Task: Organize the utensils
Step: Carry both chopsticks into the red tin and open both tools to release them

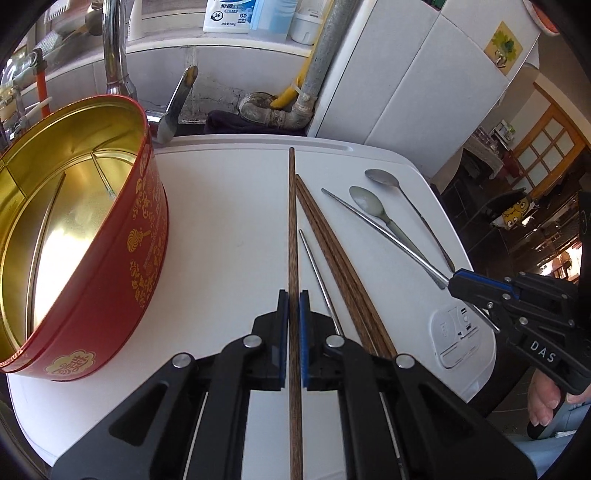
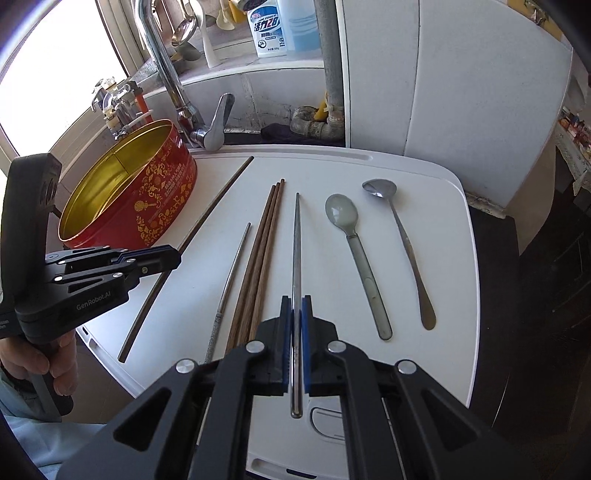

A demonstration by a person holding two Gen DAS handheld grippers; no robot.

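Observation:
My left gripper (image 1: 294, 295) is shut on a brown wooden chopstick (image 1: 293, 229) that points away over the white board; it also shows in the right wrist view (image 2: 207, 221), with the left gripper (image 2: 173, 258) at its near half. My right gripper (image 2: 295, 301) is shut on a metal chopstick (image 2: 296, 240); in the left wrist view the right gripper (image 1: 456, 282) holds the same metal chopstick (image 1: 376, 229). A bundle of wooden chopsticks (image 2: 260, 254), a second metal chopstick (image 2: 231, 284) and two spoons (image 2: 354, 236) (image 2: 399, 229) lie on the board.
A red round tin (image 1: 122, 266) with a gold divided inside stands at the board's left; it also shows in the right wrist view (image 2: 147, 206). A tap (image 2: 173, 81) and pipes stand behind the white board (image 2: 436, 258). A detergent bottle (image 2: 267, 29) sits on the ledge.

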